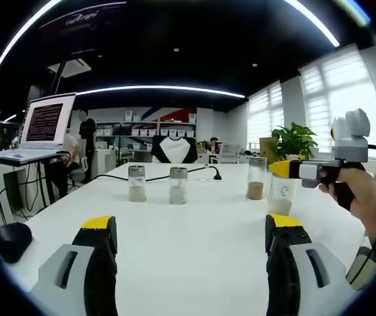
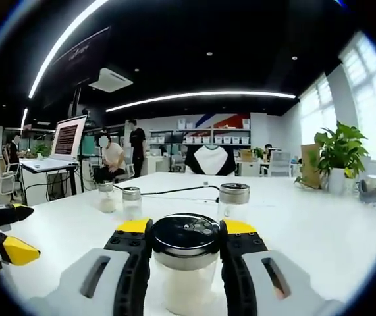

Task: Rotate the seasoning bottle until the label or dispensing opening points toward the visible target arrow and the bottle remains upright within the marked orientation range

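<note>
Right claw [image 2: 186, 245] pinched the seasoning bottle [image 2: 186, 263] just under its lid; left claw [image 1: 191, 245] spread, idle over desk [image 1: 194, 263]. Best twisted slowly, kept vertical.

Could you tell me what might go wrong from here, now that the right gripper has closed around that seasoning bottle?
1. The right gripper clamps the seasoning bottle high, at its lid, so twisting could tip it or loosen the lid.
2. Another jar stands just beyond it; a wide turn might knock it.
3. No target arrow is visible, so alignment may be misjudged.
</note>
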Motion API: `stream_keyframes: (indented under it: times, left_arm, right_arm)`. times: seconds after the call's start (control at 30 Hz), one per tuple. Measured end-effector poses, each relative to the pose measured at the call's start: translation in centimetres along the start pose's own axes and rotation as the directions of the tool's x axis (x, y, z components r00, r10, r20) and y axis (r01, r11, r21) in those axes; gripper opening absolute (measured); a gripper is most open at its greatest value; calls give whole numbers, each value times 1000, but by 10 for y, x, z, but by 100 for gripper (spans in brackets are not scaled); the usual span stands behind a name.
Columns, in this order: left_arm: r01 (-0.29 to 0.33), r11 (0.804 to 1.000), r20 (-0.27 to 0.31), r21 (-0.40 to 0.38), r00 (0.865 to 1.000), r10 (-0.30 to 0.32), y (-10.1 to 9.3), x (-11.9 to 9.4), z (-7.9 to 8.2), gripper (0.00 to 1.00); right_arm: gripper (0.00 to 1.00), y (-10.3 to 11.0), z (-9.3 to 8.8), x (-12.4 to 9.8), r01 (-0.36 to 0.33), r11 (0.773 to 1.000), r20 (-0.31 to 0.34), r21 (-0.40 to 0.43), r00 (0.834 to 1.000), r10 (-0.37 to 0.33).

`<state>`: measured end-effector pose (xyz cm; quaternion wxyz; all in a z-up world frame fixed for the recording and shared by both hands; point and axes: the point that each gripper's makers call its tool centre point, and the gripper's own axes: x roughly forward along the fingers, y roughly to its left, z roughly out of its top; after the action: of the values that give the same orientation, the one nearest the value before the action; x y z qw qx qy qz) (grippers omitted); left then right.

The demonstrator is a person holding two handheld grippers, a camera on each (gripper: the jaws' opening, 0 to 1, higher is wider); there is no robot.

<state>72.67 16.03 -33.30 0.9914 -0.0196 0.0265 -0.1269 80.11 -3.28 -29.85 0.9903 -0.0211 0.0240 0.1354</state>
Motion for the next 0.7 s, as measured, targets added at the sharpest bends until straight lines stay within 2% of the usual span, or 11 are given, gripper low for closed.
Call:
stream_keyframes:
  times: [0.27,0.37,0.4,0.47,0.7]
  left_arm:
    - [0,1000,-3,1,1000,0,0,0,0,98]
    - [0,1000,-4,-6,1000,0,0,0,-1,98]
    - [-3,1000,-5,-5,1000,3,1,0,-1,98]
    - [-3,1000,-6,-5,1000,3,1,1,-2,98]
    - [-1,1000,-9,-3,1000,1,0,0,-2,98]
  right_arm:
    - [40,0,0,0,-7,1000,-6,2,1000,7]
    - [57,-1,9,-3,-6,1000,32,8,999,5]
    - [58,-2,11,-4,-4,1000,30,8,1000,4]
    - [56,0,13,-4,-24,1000,29,5,999,24]
    - [59,-3,9,-6,-57,998,9,4,998,57]
